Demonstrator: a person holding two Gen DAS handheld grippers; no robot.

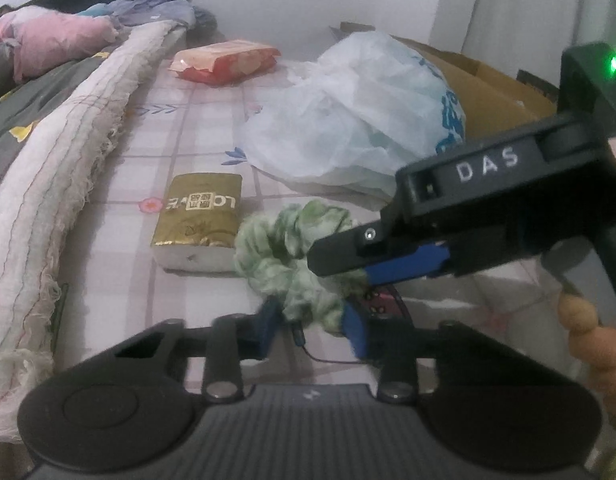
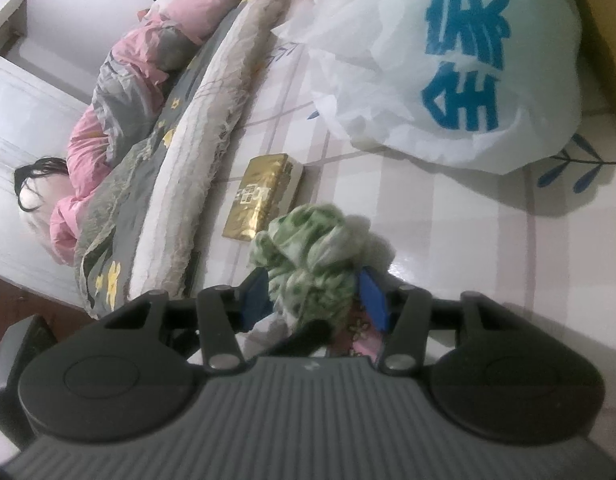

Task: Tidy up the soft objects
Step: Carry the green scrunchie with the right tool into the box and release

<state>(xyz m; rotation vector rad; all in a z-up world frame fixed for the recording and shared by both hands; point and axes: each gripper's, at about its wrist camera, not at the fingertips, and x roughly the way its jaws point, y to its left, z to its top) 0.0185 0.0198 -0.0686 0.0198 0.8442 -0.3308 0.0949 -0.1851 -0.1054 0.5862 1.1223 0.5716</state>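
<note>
Bunching between both tools, the green cloth [image 1: 292, 264] hides its lower folds and a patterned item beneath. Left tool [image 1: 311, 330] clamps it from the near side; right tool [image 2: 313, 298] pinches it too, low over the bed [image 1: 196, 128], right of the gold tissue pack [image 1: 200, 220].

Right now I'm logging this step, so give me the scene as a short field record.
surface: bed sheet, pink checks with flowers
held item: green-and-white cloth
left gripper: shut on the cloth's near end
right gripper: shut on the same cloth
beside cloth: gold tissue pack, touching it on the left
behind cloth: white plastic bag, blue print
far end: red snack packet
left edge: rolled blanket
</note>
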